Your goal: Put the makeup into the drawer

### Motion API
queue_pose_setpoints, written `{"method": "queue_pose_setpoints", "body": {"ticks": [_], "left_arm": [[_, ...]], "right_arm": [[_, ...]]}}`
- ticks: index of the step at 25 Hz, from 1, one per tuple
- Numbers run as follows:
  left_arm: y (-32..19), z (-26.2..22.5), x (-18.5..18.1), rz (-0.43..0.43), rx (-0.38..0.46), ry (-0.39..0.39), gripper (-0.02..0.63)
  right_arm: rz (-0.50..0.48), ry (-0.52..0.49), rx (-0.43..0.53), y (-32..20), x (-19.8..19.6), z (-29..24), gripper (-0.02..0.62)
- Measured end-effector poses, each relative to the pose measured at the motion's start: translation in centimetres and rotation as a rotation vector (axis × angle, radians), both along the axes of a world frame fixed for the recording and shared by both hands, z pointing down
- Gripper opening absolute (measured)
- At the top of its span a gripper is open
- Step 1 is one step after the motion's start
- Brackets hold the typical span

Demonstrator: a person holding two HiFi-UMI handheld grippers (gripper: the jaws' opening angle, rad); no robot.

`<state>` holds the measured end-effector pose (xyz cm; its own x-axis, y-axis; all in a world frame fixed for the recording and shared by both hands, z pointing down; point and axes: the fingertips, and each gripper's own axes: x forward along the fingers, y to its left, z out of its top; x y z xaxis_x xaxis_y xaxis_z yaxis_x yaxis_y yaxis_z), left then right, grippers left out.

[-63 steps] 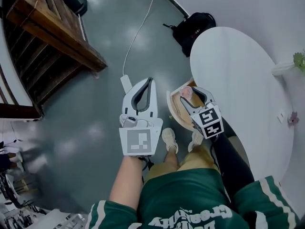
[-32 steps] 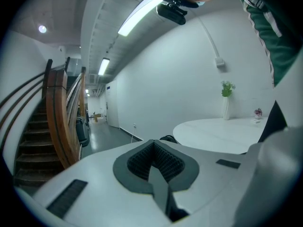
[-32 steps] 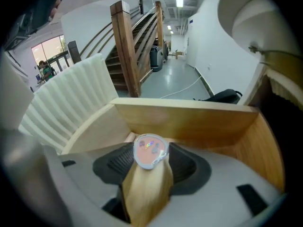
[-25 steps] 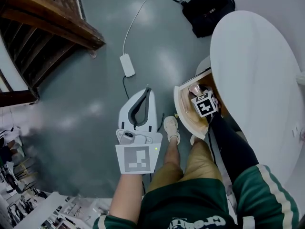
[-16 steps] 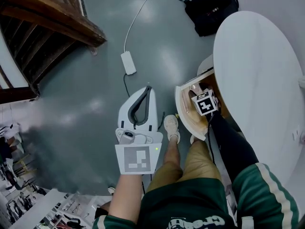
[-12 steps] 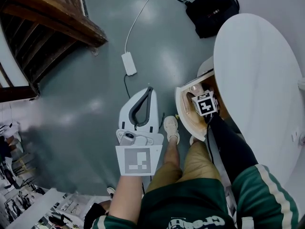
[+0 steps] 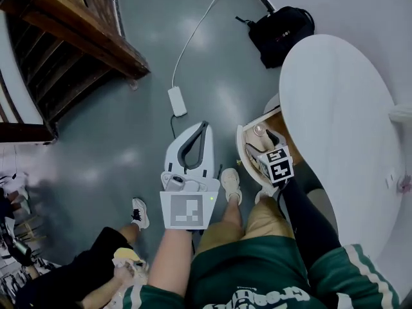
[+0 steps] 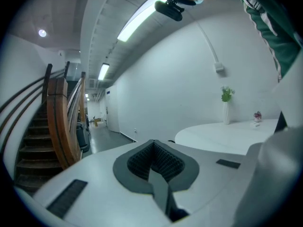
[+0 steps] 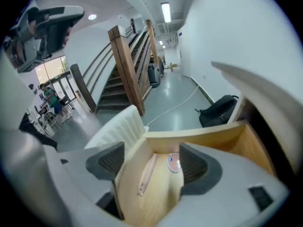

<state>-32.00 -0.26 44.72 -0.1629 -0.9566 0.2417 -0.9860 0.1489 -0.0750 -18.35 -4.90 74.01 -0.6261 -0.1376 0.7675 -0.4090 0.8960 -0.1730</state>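
the makeup, a round compact (image 9: 174, 163) and a slim pinkish stick (image 9: 146, 175), lies inside the open wooden drawer (image 9: 194, 135) under the white oval table (image 7: 335, 102). a black backpack (image 7: 282, 32) sits on the floor beyond. the right gripper (image 9: 151, 157) hangs above the drawer, its jaws wide, just opened further, with nothing gripped. the left gripper (image 7: 203, 127) has its jaws together and empty. since a second ago the right gripper has lifted out of the drawer, and a second person (image 7: 90, 272) has appeared at lower left.
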Motion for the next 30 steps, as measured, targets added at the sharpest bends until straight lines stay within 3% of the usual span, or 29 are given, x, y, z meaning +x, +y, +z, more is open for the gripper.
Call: {"method": "queue_pose_setpoints", "body": {"ticks": [9, 16, 30], "left_arm": [[0.3, -3.8, -0.5, 0.013, 0.053, 0.014, 0.0], [-0.1, -6.2, -0.7, 0.032, 0.038, -0.016, 0.0], [-1.4, -14.0, -2.2, 0.012, 0.132, -0.069, 0.0]], "right_arm": [[0.034, -0.21, 0.19, -1.6, -2.5, -14.3, 0.357], [0.084, -0.363, 0.321, -4.4, -3.2, -25.4, 0.357], [0.135, -0.659, 0.545, -5.2, -3.4, -41.6, 0.328]]}}
